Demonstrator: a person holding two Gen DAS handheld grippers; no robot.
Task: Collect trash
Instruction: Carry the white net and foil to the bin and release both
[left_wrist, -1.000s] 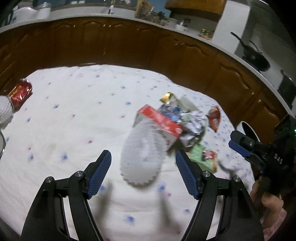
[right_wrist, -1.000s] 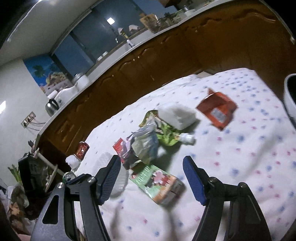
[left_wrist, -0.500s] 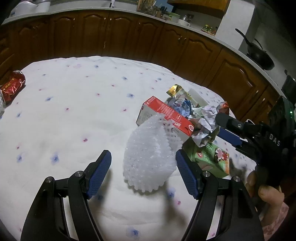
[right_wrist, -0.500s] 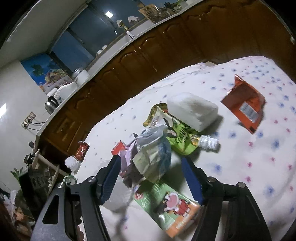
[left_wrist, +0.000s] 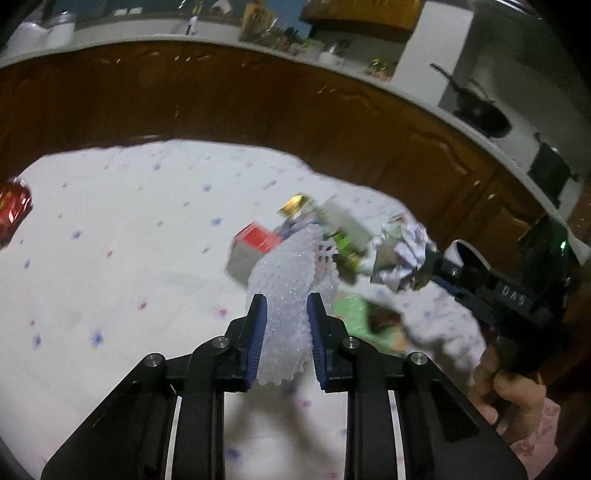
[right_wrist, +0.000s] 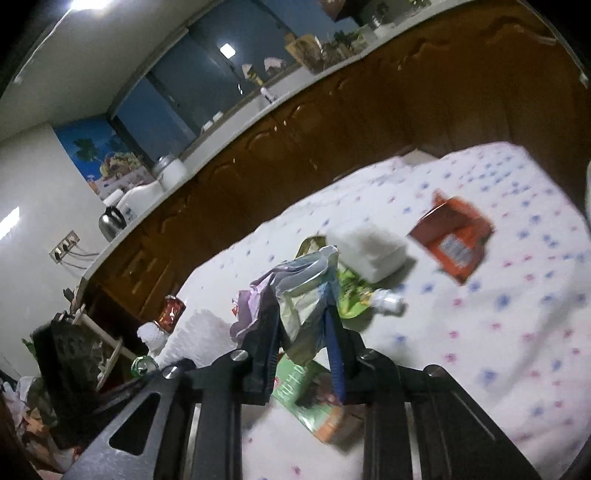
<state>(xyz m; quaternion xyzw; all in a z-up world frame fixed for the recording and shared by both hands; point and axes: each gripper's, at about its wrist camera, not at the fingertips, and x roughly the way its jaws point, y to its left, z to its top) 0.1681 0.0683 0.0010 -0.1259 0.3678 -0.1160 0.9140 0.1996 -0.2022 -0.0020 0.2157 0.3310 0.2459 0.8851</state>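
Left gripper (left_wrist: 283, 301): black frame with blue pads, jaws having just been closing, now pinching the white, knobbly foam fruit net (left_wrist: 284, 295) between both pads. The net is standing up between the pads and bulging out past the tips, above the white tablecloth with small blue and pink flowers (left_wrist: 122, 258).

Right gripper (right_wrist: 301, 317): same build, jaws having just been closing, now clamping the crumpled wad of pale plastic and paper wrappers (right_wrist: 299, 288). The wad is sticking up out of the jaws; in the left wrist view the same wad (left_wrist: 402, 254) is hanging at the tips of this gripper, with a person's hand (left_wrist: 506, 384) gripping the handle below.

Items lying on the tablecloth:
- red and white cardboard carton (left_wrist: 251, 251), just behind the foam net;
- green printed carton (right_wrist: 310, 398), lying flat under the right gripper's tips;
- green pouch with a white screw cap (right_wrist: 354, 295), partly under the white rectangular foam block (right_wrist: 373, 254);
- orange foil snack packet (right_wrist: 454, 240), lying apart, to the right of the block;
- red shiny foil packet (left_wrist: 13, 210), at the far left edge of the cloth.

Background: dark brown wooden cabinets (left_wrist: 221, 103) running behind the table, under a pale countertop.
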